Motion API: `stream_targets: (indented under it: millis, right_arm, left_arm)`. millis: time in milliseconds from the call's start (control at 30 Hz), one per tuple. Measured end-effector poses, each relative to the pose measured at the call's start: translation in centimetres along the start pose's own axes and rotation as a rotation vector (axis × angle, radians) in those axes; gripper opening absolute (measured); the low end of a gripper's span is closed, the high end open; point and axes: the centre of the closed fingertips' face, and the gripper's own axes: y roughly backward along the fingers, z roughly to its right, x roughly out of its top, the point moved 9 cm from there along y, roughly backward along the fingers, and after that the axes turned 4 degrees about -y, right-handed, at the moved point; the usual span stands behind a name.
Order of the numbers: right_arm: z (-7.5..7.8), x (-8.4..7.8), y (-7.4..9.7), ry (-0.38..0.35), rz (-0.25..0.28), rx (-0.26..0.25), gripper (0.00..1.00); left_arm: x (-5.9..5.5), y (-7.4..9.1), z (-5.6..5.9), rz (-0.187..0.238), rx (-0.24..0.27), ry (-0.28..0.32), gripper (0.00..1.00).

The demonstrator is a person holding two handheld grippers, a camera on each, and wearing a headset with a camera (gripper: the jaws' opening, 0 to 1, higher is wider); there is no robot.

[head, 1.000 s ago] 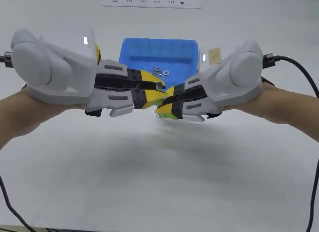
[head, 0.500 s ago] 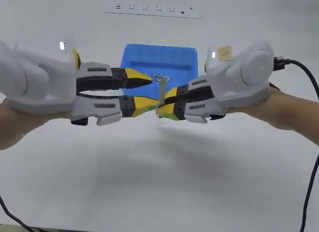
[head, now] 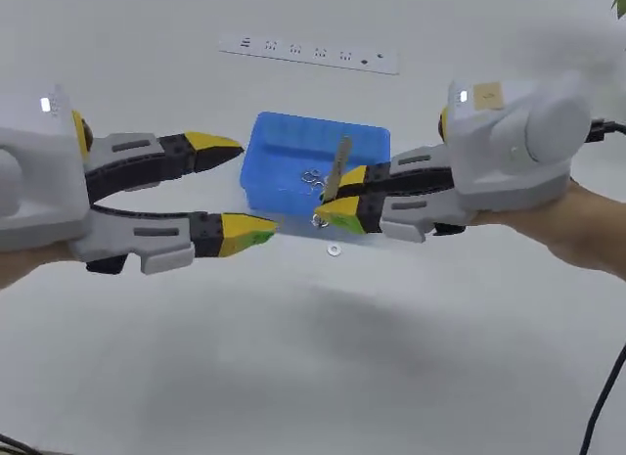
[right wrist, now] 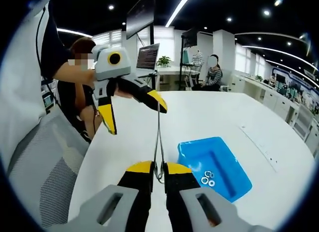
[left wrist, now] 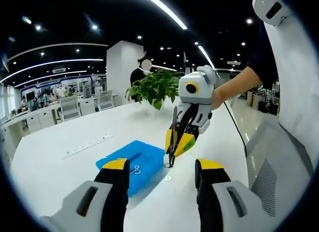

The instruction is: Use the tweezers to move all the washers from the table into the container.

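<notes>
Clasping the tweezers near-upright, tips down, is the right gripper; left gripper gapes.

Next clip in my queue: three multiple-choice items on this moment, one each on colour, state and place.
1. The container is: A) red B) blue C) green
2. The left gripper is: A) open B) shut, empty C) shut on a washer
3. The loose washer lies: A) in the container B) on the table C) between the left gripper's jaws
Answers: B, its walls are blue; A, its jaws stand wide apart; B, it rests on the white table outside the container.
</notes>
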Motion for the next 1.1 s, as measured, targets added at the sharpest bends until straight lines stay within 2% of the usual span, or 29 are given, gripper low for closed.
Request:
stream_targets:
  millis: [200,267,400,567,633,700,833,967,1100]
  right_arm:
    - [0.7,1.8,0.1,0.045,0.012,-0.002,0.09]
    - [1.1,2.3,0.0,0.056,0.014,-0.004,0.09]
    - [2.2,3.1,-0.4,0.076,0.023,-0.016,0.09]
    - [4.3,3.3,-0.5,0.074,0.033,-0.048,0.09]
    - [5.9,3.0,-0.5,0.032,0.059,-0.069,0.09]
    - [7.0,2.3,-0.7,0.012,0.052,-0.095,0.09]
    - [8.8,0.6,-1.5,-0.043,0.044,-0.141,0.09]
    - [10.1,-1.0,-2.7,-0.075,0.029,-0.158,0.09]
    - [10.6,-2.6,-4.1,-0.099,-0.002,-0.156,0.09]
  left_arm:
    - [-0.7,0.3,0.3,-0.008,0.027,0.041,0.74]
    - [-0.9,0.2,0.4,-0.012,0.039,0.040,0.76]
    - [-1.2,0.3,0.0,0.012,0.062,0.076,0.83]
    - [-2.0,0.7,-0.4,0.004,0.077,0.102,0.92]
    - [-2.4,0.8,-0.4,-0.008,0.081,0.119,0.95]
    - [-2.9,1.0,-0.5,-0.019,0.083,0.129,0.99]
    - [-3.2,1.5,-0.7,-0.027,0.100,0.138,1.00]
    - [-3.5,1.9,-0.9,-0.053,0.110,0.132,1.00]
    - [-3.8,2.4,-1.1,-0.065,0.128,0.144,0.99]
